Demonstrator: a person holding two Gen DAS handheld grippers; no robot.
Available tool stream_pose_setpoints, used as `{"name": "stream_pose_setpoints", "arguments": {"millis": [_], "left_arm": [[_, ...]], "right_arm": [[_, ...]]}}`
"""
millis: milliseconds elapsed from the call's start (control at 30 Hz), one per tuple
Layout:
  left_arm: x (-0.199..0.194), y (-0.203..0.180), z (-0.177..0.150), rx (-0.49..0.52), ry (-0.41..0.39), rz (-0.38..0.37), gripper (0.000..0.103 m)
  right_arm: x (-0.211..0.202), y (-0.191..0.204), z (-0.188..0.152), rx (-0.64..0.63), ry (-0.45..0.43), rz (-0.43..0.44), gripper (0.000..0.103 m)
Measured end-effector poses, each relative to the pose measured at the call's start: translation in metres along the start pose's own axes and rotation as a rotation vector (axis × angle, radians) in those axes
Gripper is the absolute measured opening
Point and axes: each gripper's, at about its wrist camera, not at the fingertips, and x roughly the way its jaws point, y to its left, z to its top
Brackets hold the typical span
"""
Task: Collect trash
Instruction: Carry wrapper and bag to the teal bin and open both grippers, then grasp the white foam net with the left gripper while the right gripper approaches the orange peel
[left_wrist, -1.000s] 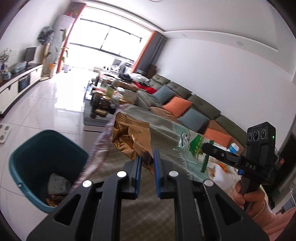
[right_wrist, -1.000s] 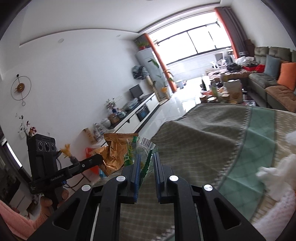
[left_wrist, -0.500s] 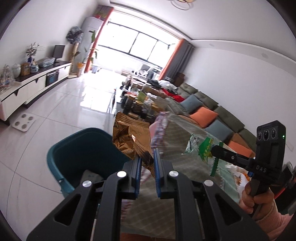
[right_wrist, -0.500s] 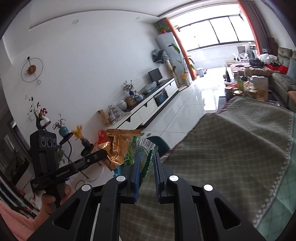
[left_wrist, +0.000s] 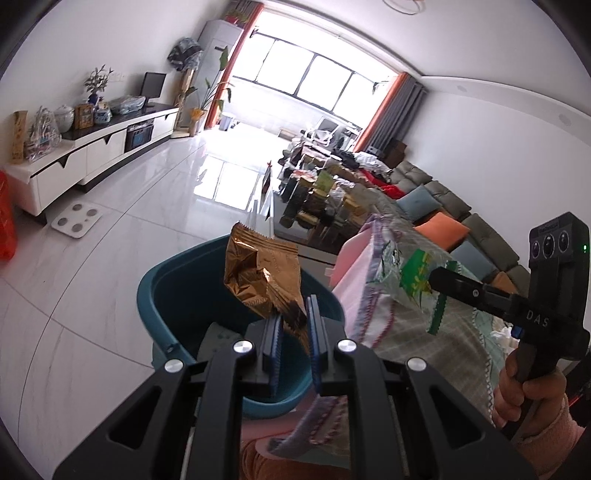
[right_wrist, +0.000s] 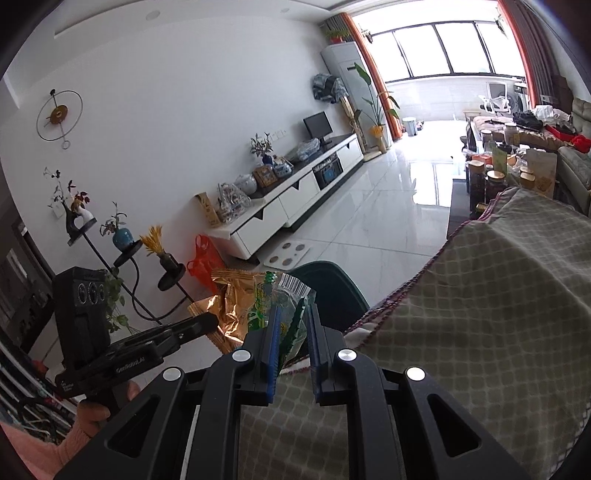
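Left gripper (left_wrist: 293, 332) jaws clamp a gold wrapper (left_wrist: 264, 275) over the teal bin (left_wrist: 166, 295); right gripper (right_wrist: 291, 334) jaws clamp a green packet (right_wrist: 282, 304) beside it; both await dropping; bin already holds trash

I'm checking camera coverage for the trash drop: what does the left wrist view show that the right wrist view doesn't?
Only the left wrist view looks into the teal bin, showing trash already at its bottom, and shows the orange cushion on the sofa.

Only the right wrist view shows the wall clock and the plant stand.

Both show the gold wrapper pinched in the left gripper, the green-and-clear wrapper pinched in the right gripper, the bin, the bathroom scale and the TV cabinet.
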Motion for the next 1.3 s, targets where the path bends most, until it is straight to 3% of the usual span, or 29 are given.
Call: {"name": "stream_pose_setpoints", "arguments": {"millis": [567,733,833,900,967,1167,1300], "left_arm": [[0.028,0.004,-0.004,-0.03,0.052,0.063,0.015],[0.036,0.006,-0.005,-0.045,0.054,0.058,0.023],[0.037,0.007,-0.005,-0.05,0.048,0.057,0.027],[0.037,0.009,-0.005,-0.052,0.042,0.06,0.033],[0.038,0.009,-0.005,-0.058,0.036,0.063,0.038],[0.033,0.003,-0.005,-0.047,0.013,0.045,0.038],[0.024,-0.01,-0.004,-0.013,-0.018,0.015,0.045]], "right_arm": [[0.058,0.003,0.004,0.073,0.114,-0.033,0.015],[0.064,0.002,0.004,0.096,0.133,-0.04,0.018],[0.066,0.0,0.003,0.112,0.139,-0.039,0.025],[0.067,-0.002,0.004,0.124,0.14,-0.037,0.039],[0.065,-0.005,0.004,0.134,0.132,-0.032,0.046],[0.049,-0.007,0.002,0.129,0.097,-0.023,0.046],[0.027,-0.004,0.0,0.095,0.059,-0.013,0.048]]}}
